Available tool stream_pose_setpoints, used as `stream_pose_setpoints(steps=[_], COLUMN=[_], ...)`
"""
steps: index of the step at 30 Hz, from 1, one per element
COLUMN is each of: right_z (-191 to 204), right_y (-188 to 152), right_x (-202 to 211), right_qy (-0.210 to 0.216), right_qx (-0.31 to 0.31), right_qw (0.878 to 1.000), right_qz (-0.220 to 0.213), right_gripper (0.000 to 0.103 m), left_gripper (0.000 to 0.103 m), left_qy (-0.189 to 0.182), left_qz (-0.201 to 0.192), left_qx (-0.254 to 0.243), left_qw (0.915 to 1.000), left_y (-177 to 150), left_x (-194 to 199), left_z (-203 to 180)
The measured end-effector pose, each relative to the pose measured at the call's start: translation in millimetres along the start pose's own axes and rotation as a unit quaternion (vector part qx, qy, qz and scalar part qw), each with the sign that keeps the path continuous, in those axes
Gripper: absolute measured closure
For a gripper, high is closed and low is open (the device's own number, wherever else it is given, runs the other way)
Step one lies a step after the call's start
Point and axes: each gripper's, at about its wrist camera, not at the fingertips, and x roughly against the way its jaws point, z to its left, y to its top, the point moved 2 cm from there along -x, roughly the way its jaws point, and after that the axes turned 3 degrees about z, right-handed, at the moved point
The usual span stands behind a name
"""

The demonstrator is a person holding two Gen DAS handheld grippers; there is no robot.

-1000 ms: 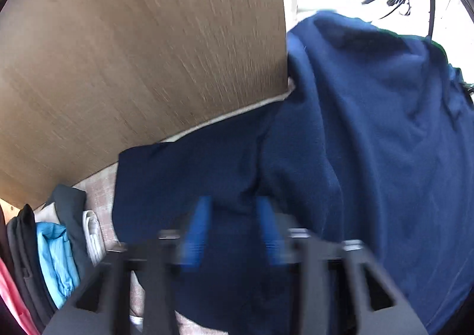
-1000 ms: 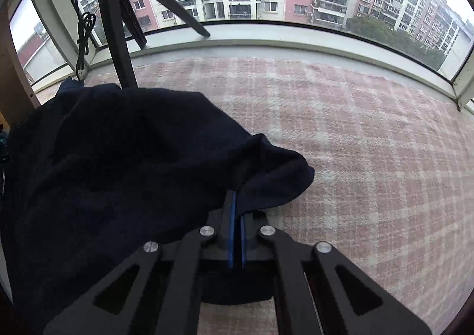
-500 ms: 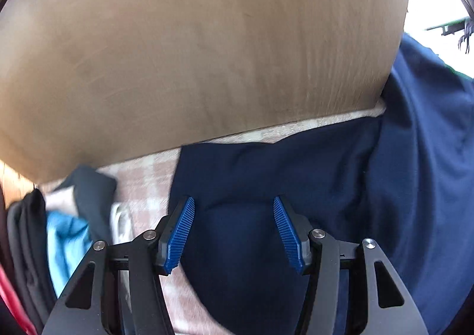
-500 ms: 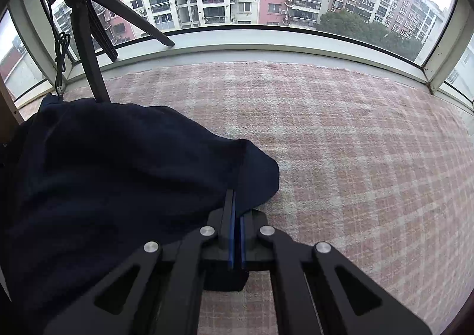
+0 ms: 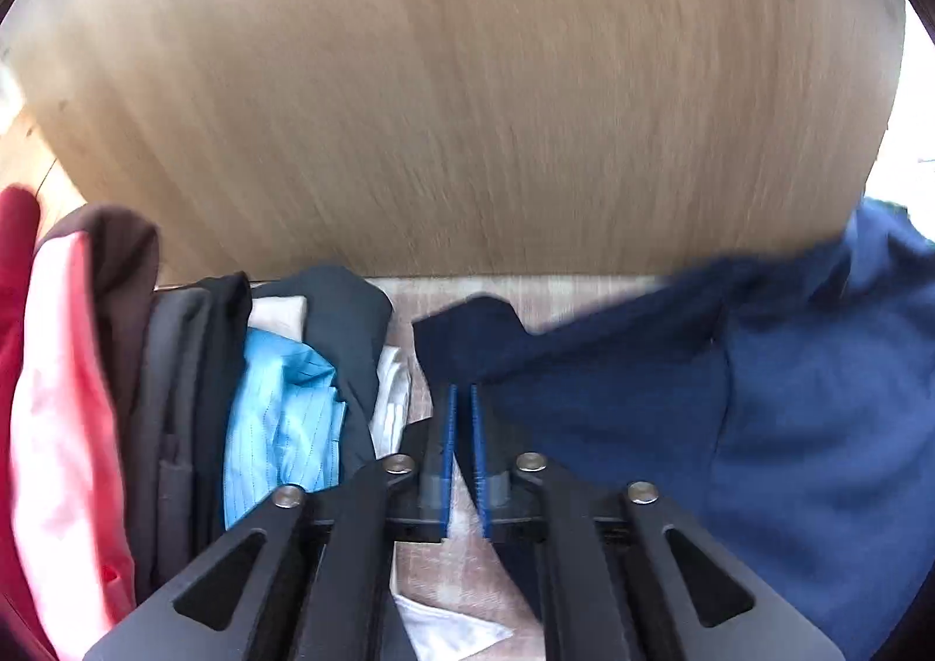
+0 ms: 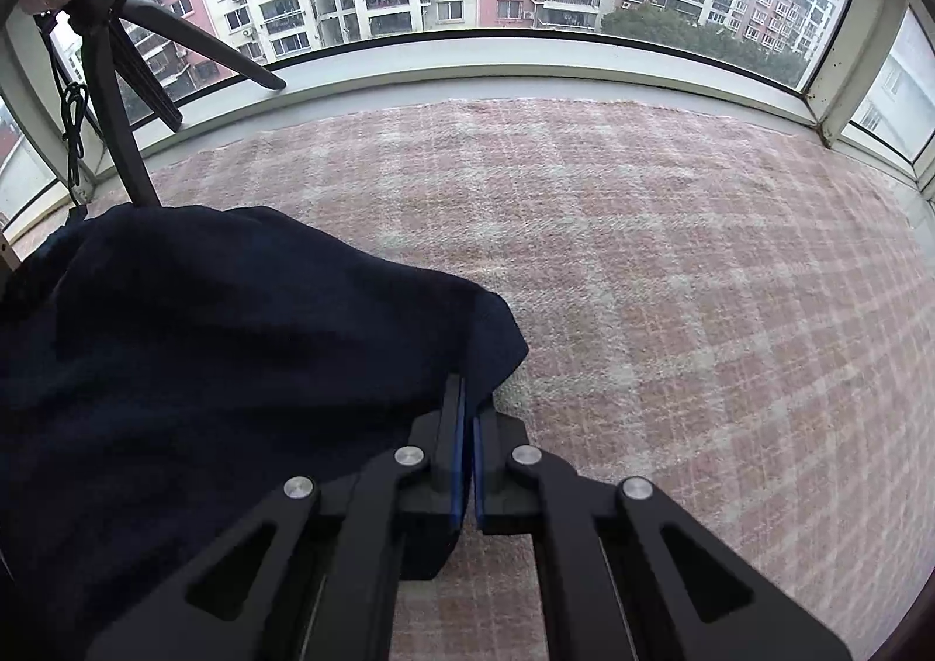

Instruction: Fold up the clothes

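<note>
To the right of the right tongs (image 6: 466, 409) the checked mat (image 6: 672, 275) lies bare and wide as far as the window sill (image 6: 526, 71), with open passage there. On their left the navy garment (image 6: 204, 357) is heaped, and behind it tripod legs (image 6: 125, 135) stand. Ahead of the left tongs (image 5: 461, 415) a wooden panel (image 5: 467, 94) closes the way; a stack of clothes (image 5: 193, 398) crowds the left, leaving a narrow strip of mat between stack and garment.

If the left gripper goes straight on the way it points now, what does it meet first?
Probably the navy garment whose edge the left gripper already pinches; beyond it, the plaid cloth, then the wooden panel. Depth is unclear.
</note>
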Motion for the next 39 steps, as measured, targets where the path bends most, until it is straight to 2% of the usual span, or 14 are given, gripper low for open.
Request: stream_pose_setpoints(steps=[1, 2, 3, 5, 10, 14, 17, 21, 23, 25, 31, 33, 37, 39], right_z=[-1, -2, -4, -13, -32, -39, -37, -22, -7, 10, 34, 35, 21, 11], right_y=[-1, -2, -3, -6, -23, -52, -74, -107, -124, -144, -234, -265, -321, -342], right_x=[4, 8, 13, 27, 70, 118, 143, 164, 166, 167, 165, 162, 162, 161], right_qy=[-0.001, -0.003, -0.001, 0.005, 0.076, 0.107, 0.135, 0.150, 0.175, 0.174, 0.164, 0.162, 0.158, 0.152], right_qx=[0.002, 0.005, 0.003, -0.011, -0.054, -0.057, -0.049, -0.020, 0.003, 0.030, 0.063, 0.061, 0.041, 0.026], right_qw=[1.000, 1.000, 1.000, 1.000, 0.995, 0.991, 0.988, 0.988, 0.984, 0.984, 0.983, 0.982, 0.980, 0.979], right_qz=[-0.002, -0.004, -0.007, -0.014, -0.031, -0.052, -0.051, -0.041, -0.020, 0.000, 0.058, 0.079, 0.117, 0.130], right_gripper=[0.101, 0.101, 0.101, 0.101, 0.100, 0.097, 0.097, 0.097, 0.096, 0.088, 0.087, 0.087, 0.087, 0.087], left_gripper=[0.086, 0.073, 0.069, 0.069, 0.067, 0.067, 0.067, 0.067, 0.067, 0.067, 0.067, 0.068, 0.068, 0.068], left_qy=[-0.007, -0.016, -0.027, -0.049, -0.085, -0.074, -0.073, -0.078, -0.084, -0.089, -0.121, -0.130, -0.152, -0.163], left_qz=[-0.008, -0.018, -0.030, -0.046, -0.066, -0.057, -0.035, -0.002, 0.010, 0.020, 0.059, 0.077, 0.104, 0.111], left_qx=[0.000, 0.003, 0.005, 0.002, -0.025, -0.032, -0.020, 0.004, 0.014, 0.022, 0.040, 0.041, 0.022, 0.018], left_qw=[0.9999, 0.9997, 0.9992, 0.9977, 0.9939, 0.9951, 0.9965, 0.9970, 0.9964, 0.9956, 0.9901, 0.9877, 0.9826, 0.9803], left_y=[0, -1, -3, -10, -68, -111, -153, -212, -243, -273, -373, -394, -430, -437], left_x=[10, 23, 38, 72, 150, 183, 192, 199, 203, 206, 195, 170, 152, 147], left_z=[1, 3, 5, 3, 4, 22, 36, 51, 53, 54, 40, 26, 11, 7])
